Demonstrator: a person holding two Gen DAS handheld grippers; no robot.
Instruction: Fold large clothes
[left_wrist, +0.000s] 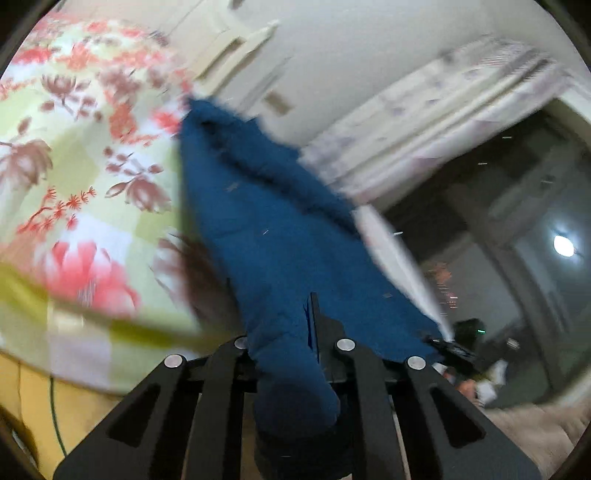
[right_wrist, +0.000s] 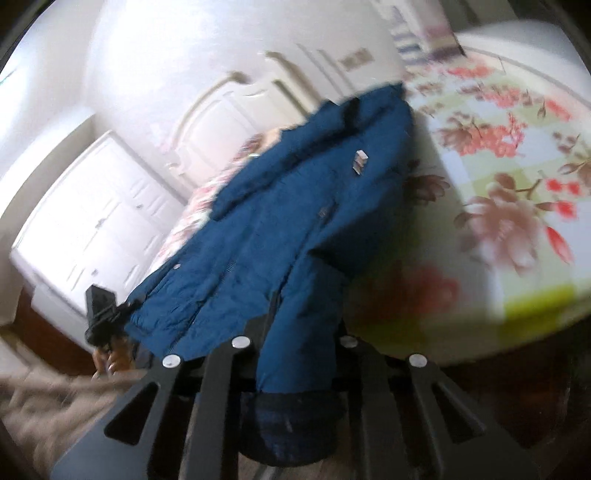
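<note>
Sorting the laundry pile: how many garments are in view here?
1: a blue jacket, held up over the floral bed, gripped by the left gripper and right gripper. Others may lie out of view.

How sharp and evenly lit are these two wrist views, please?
Left wrist view: motion blur smears the flowered bedspread and blue jacket, and a lamp glares in the dark window. Right wrist view: the wardrobe is overexposed, the bedspread blurred; fisheye bends straight edges in both.

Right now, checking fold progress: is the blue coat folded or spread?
Spread, not folded: the blue coat hangs open over the floral bed, each tongs gripping an edge.
</note>
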